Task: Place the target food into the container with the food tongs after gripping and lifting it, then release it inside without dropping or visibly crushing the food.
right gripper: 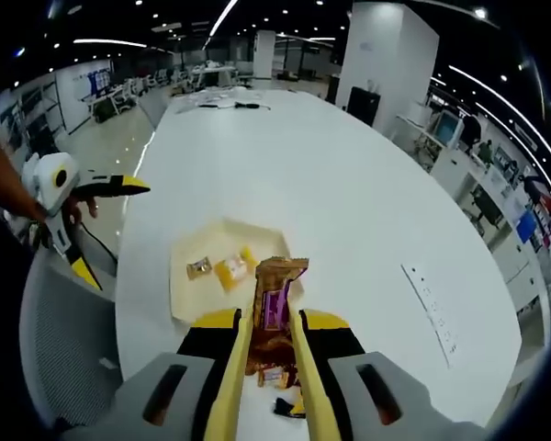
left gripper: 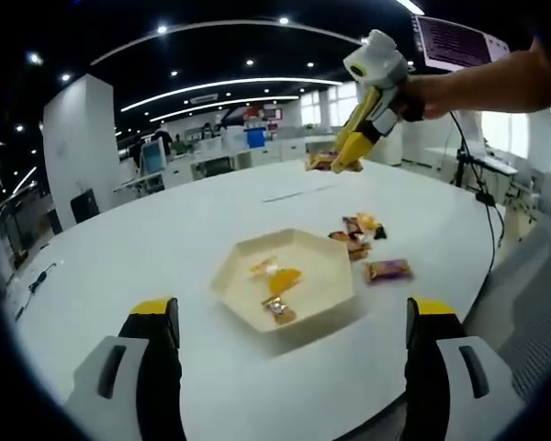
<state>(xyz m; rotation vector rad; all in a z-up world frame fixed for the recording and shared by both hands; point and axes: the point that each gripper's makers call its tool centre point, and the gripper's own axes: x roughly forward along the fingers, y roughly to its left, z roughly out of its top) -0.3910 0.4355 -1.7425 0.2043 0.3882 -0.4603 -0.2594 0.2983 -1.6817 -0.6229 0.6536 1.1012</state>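
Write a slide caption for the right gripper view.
Right tool holds a brown snack packet above the white table, near the tray.

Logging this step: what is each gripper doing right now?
Left gripper: open, holding nothing.
Right gripper: shut on a snack packet.

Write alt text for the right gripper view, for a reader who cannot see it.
The right gripper holds a brown and purple snack packet in its shut jaws above a white table. Just beyond sits a cream hexagonal tray with a few small snacks inside. The left gripper comes in at the left edge.
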